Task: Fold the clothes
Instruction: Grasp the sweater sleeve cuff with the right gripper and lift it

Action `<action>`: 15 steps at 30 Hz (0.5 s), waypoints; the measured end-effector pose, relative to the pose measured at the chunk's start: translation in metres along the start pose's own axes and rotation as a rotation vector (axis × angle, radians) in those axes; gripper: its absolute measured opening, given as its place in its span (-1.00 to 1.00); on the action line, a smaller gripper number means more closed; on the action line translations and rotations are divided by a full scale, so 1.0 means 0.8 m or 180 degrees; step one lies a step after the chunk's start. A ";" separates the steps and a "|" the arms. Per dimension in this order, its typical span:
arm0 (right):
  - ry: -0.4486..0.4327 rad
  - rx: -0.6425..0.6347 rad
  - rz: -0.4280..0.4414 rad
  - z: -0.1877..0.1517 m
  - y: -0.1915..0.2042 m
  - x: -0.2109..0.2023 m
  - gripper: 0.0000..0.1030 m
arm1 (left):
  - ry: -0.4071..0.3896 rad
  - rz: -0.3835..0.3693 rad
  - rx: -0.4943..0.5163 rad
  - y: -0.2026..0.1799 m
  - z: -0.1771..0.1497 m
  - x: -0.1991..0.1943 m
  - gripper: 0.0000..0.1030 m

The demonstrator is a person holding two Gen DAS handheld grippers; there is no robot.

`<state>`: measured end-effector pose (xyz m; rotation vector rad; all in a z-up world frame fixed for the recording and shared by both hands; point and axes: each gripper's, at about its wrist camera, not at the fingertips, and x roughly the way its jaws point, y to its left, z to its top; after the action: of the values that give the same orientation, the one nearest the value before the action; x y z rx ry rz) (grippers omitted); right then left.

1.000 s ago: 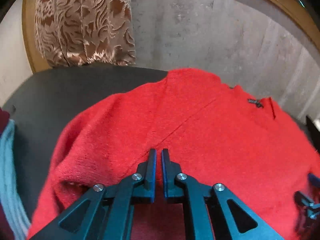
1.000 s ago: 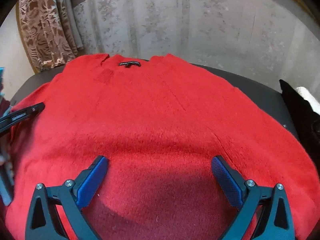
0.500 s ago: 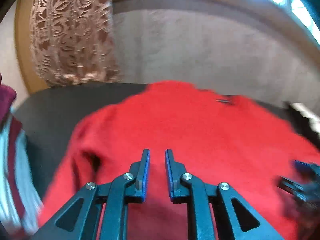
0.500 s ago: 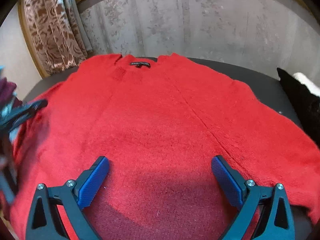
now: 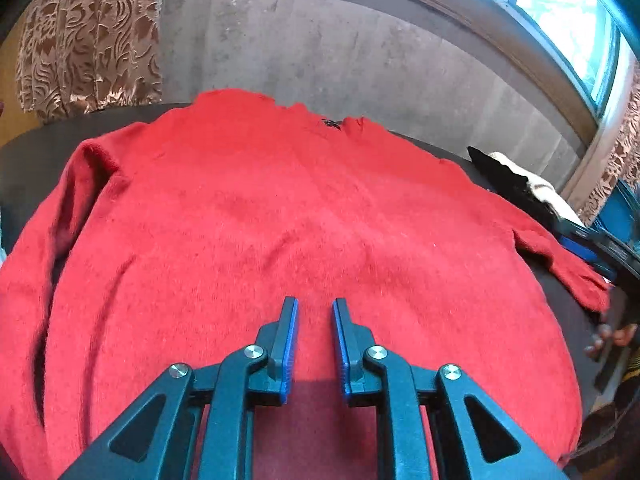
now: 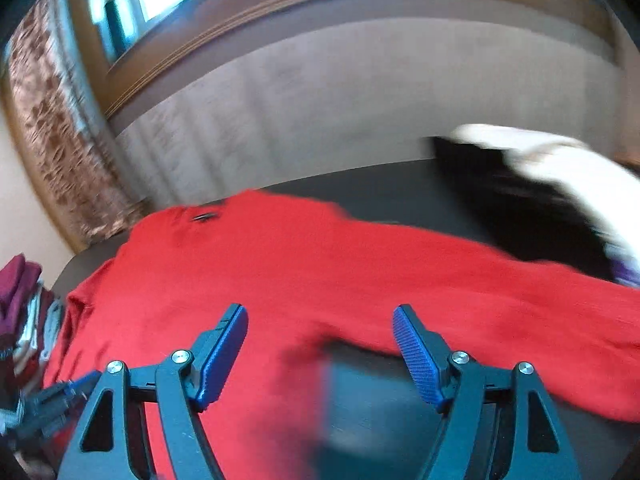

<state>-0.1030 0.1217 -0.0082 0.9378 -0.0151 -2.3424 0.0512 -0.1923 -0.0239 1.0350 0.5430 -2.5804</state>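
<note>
A red knit sweater (image 5: 280, 220) lies spread flat on the dark table (image 5: 40, 148), collar and its black label (image 5: 330, 123) at the far side. Its sleeves trail down the left and right edges. My left gripper (image 5: 314, 304) hovers over the sweater's near middle. Its fingers stand a narrow gap apart with nothing between them. In the blurred right wrist view, my right gripper (image 6: 320, 312) is above the sweater (image 6: 320, 272) near its right sleeve. Its jaws are wide and closing, with nothing between them.
A black and white pile of clothes (image 5: 516, 184) sits at the table's far right, also in the right wrist view (image 6: 540, 200). Folded clothes (image 6: 20, 300) are stacked at the left. A patterned curtain (image 5: 88, 36), concrete wall and window (image 5: 560, 8) lie behind.
The left gripper's fingers parted slightly as it slid towards the sweater's middle. The right gripper swung right towards the sleeve and the clothes pile, and its jaws narrowed somewhat.
</note>
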 end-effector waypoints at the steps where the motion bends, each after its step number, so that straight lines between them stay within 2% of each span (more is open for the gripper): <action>1: -0.0087 0.0050 -0.0168 -0.004 -0.029 -0.027 0.48 | -0.0007 0.0004 0.0037 0.001 -0.002 -0.001 -0.69; 4: -0.0315 0.0214 -0.0683 -0.018 -0.117 -0.105 0.52 | -0.0019 0.0028 0.0124 -0.002 -0.008 -0.004 -0.69; 8: -0.0334 0.0365 -0.1406 -0.036 -0.210 -0.173 0.64 | -0.0032 0.0069 0.0255 -0.004 -0.014 -0.010 -0.69; 11: -0.0213 0.0426 -0.1605 -0.040 -0.249 -0.180 0.70 | -0.0058 0.0091 0.0306 -0.003 -0.019 -0.016 -0.69; 15: 0.0011 0.0532 -0.1651 -0.053 -0.277 -0.166 0.70 | -0.0075 0.0124 0.0316 -0.002 -0.023 -0.020 -0.69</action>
<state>-0.1199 0.3826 -0.0070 1.1329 0.0391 -2.8498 0.0721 -0.1803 -0.0242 1.0347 0.3885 -2.6046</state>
